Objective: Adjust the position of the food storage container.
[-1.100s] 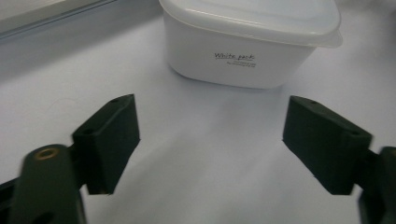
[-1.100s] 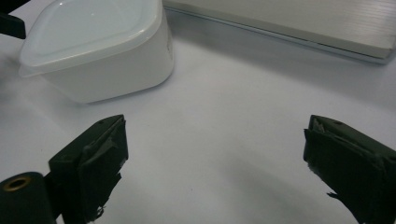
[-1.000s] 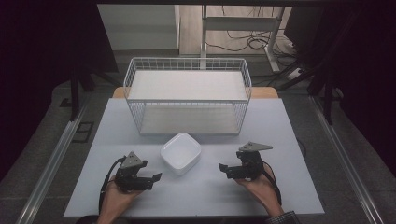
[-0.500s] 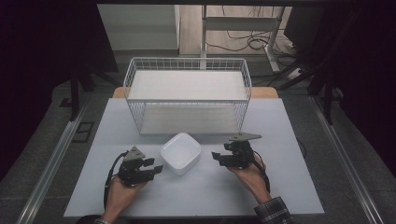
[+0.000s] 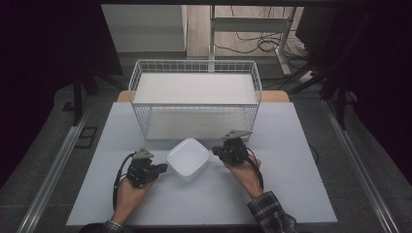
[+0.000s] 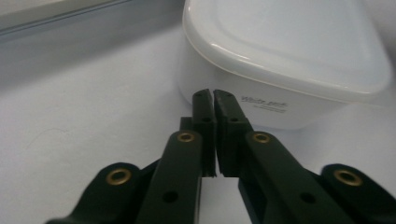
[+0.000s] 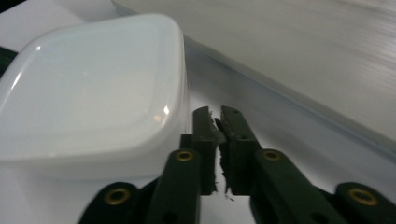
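A white square tub with a lid (image 5: 188, 158) rests on the pale table, just in front of the wire basket. My left gripper (image 5: 163, 168) lies at the tub's left side, tips almost at its wall. Its jaws have just been closing and now meet with nothing between them (image 6: 213, 94), the tub (image 6: 289, 51) right ahead. My right gripper (image 5: 215, 154) sits by the tub's right corner. Its jaws have also just been closing and stand shut on nothing (image 7: 215, 113), beside the tub (image 7: 93, 84).
A white wire basket (image 5: 194, 63) with a flat white liner stands behind the tub, its front wall close to the right gripper. The table (image 5: 296, 189) spreads bare to the right and front. A dark floor, metal rails and cables surround the table.
Both grippers went from open to shut. The right hand slid left and forward to the tub's right corner; the left hand edged right toward the tub's left side.
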Demonstrator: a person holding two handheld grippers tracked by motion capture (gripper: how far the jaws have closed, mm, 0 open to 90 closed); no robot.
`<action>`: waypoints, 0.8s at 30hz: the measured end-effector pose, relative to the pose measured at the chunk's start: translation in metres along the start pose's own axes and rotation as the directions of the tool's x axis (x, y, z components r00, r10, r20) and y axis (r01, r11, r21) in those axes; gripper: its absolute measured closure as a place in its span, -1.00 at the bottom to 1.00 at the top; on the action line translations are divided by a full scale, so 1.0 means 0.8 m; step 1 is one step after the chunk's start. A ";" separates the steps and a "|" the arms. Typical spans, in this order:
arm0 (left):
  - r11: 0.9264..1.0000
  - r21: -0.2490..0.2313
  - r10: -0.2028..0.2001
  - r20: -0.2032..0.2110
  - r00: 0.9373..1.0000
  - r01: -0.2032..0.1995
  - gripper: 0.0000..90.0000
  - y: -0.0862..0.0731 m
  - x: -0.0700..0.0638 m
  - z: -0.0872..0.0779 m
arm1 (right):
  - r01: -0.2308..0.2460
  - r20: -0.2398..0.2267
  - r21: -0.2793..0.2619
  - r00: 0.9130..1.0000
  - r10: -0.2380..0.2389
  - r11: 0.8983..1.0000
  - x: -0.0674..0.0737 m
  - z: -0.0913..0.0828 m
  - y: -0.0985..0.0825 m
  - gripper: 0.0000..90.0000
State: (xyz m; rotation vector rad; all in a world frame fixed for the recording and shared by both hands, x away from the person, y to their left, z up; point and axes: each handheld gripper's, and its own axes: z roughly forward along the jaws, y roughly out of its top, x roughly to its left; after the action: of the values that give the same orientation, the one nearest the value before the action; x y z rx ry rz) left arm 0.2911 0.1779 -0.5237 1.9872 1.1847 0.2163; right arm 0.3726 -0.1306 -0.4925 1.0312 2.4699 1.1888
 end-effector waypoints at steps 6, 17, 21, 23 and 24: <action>1.000 0.009 -0.007 -0.018 1.000 0.007 1.00 0.005 0.003 0.007 | 0.038 -0.039 0.025 0.999 -0.037 0.999 -0.001 0.024 0.017 0.98; 1.000 0.009 -0.025 0.008 1.000 0.024 1.00 0.012 0.005 0.015 | 0.002 -0.109 0.040 0.994 0.002 0.999 -0.006 0.011 0.003 0.98; 1.000 0.014 -0.017 0.044 0.999 0.016 1.00 0.014 -0.002 0.019 | -0.018 -0.128 0.038 0.992 0.023 0.999 -0.004 -0.003 -0.011 0.97; 1.000 0.021 -0.006 0.052 0.999 0.005 1.00 0.014 -0.008 0.022 | -0.029 -0.132 0.037 0.991 0.033 0.999 -0.004 -0.011 -0.017 0.98; 1.000 0.023 -0.001 0.057 0.998 0.000 1.00 0.014 -0.011 0.024 | -0.034 -0.134 0.038 0.990 0.039 0.999 -0.004 -0.015 -0.020 0.98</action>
State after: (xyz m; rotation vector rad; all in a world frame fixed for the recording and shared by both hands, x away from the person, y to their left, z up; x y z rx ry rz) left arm 0.3037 0.1578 -0.5263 1.9998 1.1556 0.1451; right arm 0.3609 -0.1470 -0.4969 1.0423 2.5942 1.2688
